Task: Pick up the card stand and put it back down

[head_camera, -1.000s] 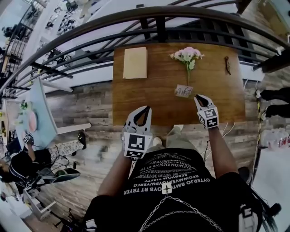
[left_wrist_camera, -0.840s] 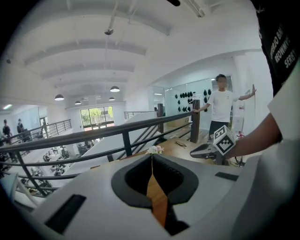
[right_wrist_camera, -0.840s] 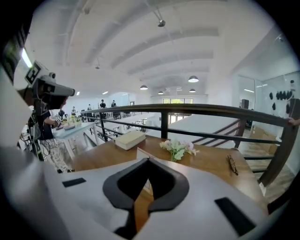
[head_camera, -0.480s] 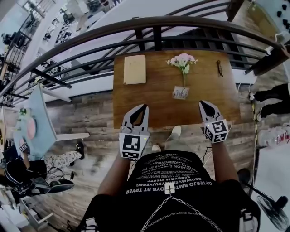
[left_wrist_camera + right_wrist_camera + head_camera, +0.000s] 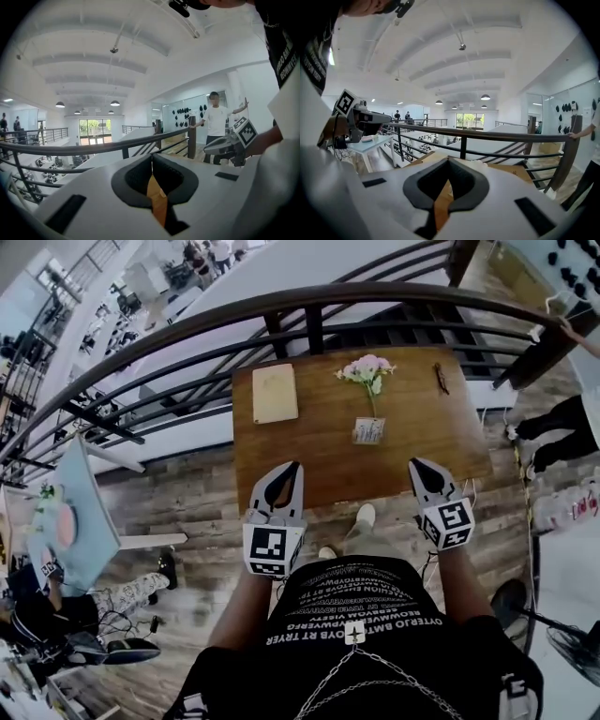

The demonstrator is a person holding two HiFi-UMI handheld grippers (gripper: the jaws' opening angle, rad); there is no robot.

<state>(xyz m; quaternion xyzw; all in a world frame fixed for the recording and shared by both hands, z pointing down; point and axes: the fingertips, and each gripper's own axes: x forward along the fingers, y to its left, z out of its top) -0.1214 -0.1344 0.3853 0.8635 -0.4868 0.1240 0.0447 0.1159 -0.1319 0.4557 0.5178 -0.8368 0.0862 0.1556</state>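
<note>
Card stand [image 5: 368, 430] found upright on table [image 5: 319, 460], ahead of both sets of jaws and between them, broad face lying crosswise, nearer right gripper [image 5: 416, 467] than left gripper [image 5: 292, 470] (each pressed closed, nothing held), neither touching it.

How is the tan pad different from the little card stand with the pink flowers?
The tan pad is bigger and plain; the card stand is small, with a pale card. The pad lies flat near the table's far left corner; the stand sits nearer the middle, with a stem of pink flowers. Both rest on the wooden table.
</note>
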